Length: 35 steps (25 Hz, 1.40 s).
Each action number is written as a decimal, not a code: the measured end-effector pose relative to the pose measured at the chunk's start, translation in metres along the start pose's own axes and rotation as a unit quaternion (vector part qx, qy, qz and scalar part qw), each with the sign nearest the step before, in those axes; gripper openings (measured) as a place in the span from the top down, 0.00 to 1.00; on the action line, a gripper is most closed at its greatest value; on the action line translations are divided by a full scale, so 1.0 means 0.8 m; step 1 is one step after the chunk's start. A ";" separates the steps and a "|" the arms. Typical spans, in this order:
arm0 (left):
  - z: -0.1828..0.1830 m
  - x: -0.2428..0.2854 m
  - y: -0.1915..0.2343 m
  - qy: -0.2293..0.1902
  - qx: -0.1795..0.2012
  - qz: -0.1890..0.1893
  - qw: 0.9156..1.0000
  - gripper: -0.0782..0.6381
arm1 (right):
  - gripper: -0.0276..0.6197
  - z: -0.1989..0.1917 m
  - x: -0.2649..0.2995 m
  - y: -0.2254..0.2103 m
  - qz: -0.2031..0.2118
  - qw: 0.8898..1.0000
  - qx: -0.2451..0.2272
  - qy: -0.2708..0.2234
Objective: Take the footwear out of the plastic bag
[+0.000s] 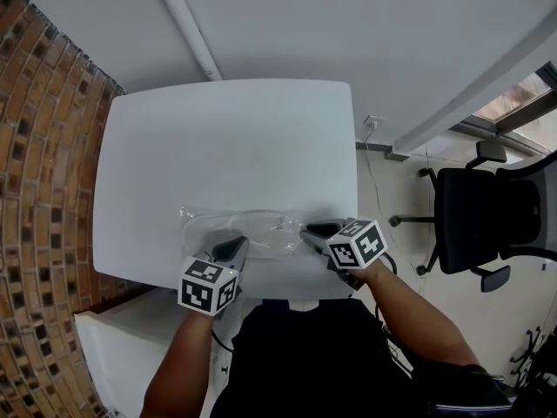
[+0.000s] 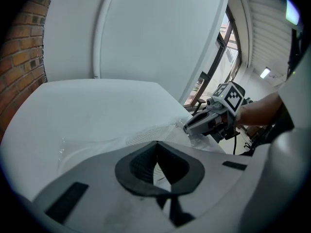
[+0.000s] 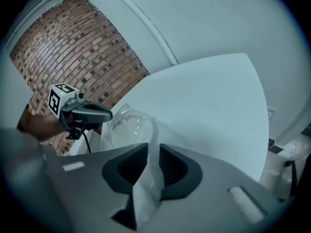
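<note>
Room: white rounded-corner desk (image 1: pixel 226 138), far half bare, red brick wall (image 1: pixel 43 146) tight along its left edge. Black office chair (image 1: pixel 474 216) stands well apart at right. Clear plastic bag (image 1: pixel 204 229) lies near the desk's near edge, pale flat footwear (image 1: pixel 261 225) inside. Left gripper (image 1: pixel 235 249) jaws closed on the bag film. Right gripper (image 1: pixel 313 231) jaws part-open, film loose between them.

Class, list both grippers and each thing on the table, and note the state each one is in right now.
clear plastic bag: lying crumpled on the white table, footwear inside.
white flat footwear: inside the bag, not yet taken out.
left gripper: shut on the bag's film.
right gripper: open, bag film running loose between its jaws.
</note>
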State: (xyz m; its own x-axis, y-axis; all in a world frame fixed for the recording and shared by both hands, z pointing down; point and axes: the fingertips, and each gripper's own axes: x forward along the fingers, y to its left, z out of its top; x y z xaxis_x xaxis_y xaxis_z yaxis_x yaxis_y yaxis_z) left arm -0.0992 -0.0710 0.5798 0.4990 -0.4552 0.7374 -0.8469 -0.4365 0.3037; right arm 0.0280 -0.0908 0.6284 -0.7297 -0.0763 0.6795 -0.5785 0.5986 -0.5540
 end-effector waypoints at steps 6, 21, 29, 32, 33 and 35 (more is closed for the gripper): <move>0.000 -0.003 0.003 -0.006 0.000 -0.006 1.000 0.88 | 0.83 0.009 0.001 0.003 0.027 0.999 0.037 -0.014; 0.003 0.001 -0.002 -0.011 0.007 -0.024 1.000 0.88 | 0.78 0.016 0.025 0.015 0.086 0.985 0.147 0.027; -0.012 0.005 0.014 0.005 -0.010 -0.003 1.000 0.88 | 0.87 0.027 0.007 0.028 0.170 0.961 0.218 -0.027; -0.013 0.007 0.017 0.006 -0.012 -0.001 1.000 0.88 | 0.88 0.026 -0.005 0.026 0.191 0.951 0.238 -0.042; -0.013 0.007 0.017 0.005 -0.012 0.000 1.000 0.88 | 0.89 0.026 -0.009 0.023 0.193 0.950 0.242 -0.047; -0.012 0.007 0.018 0.005 -0.011 0.002 1.000 0.88 | 0.89 0.025 -0.017 0.016 0.191 0.949 0.246 -0.053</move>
State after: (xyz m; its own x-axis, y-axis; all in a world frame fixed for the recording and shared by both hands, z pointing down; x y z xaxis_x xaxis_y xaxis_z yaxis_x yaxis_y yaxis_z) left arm -0.1106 -0.0727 0.5940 0.4941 -0.4491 0.7444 -0.8527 -0.4175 0.3141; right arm 0.0234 -0.0980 0.6025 -0.9381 -0.0241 0.3454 -0.3448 0.1567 -0.9255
